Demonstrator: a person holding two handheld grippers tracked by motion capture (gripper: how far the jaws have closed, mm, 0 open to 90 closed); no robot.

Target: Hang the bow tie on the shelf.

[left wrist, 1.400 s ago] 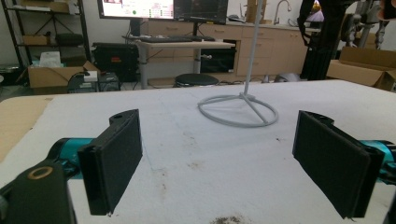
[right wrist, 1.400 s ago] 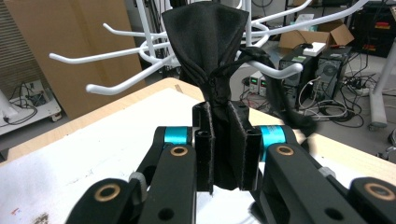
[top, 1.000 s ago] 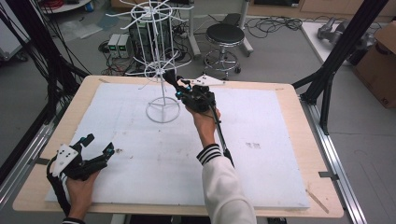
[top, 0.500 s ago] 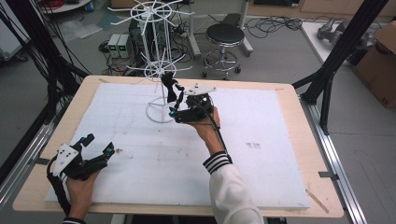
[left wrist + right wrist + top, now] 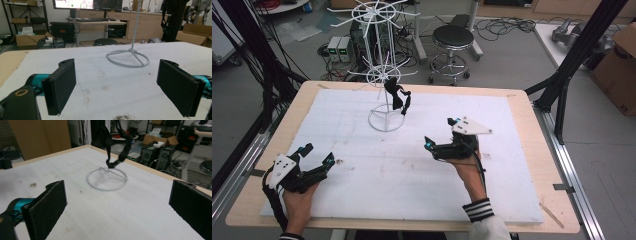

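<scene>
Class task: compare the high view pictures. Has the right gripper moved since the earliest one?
Yes. The right gripper has drawn back from the white rack toward the table's near edge, jaws just opened and empty.

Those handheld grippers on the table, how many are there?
2. The left gripper rests at the white mat's near left corner; the right gripper is right of centre, away from the wire rack.

black stool (image 5: 453, 37) and cardboard box (image 5: 618, 67) on floor
</scene>
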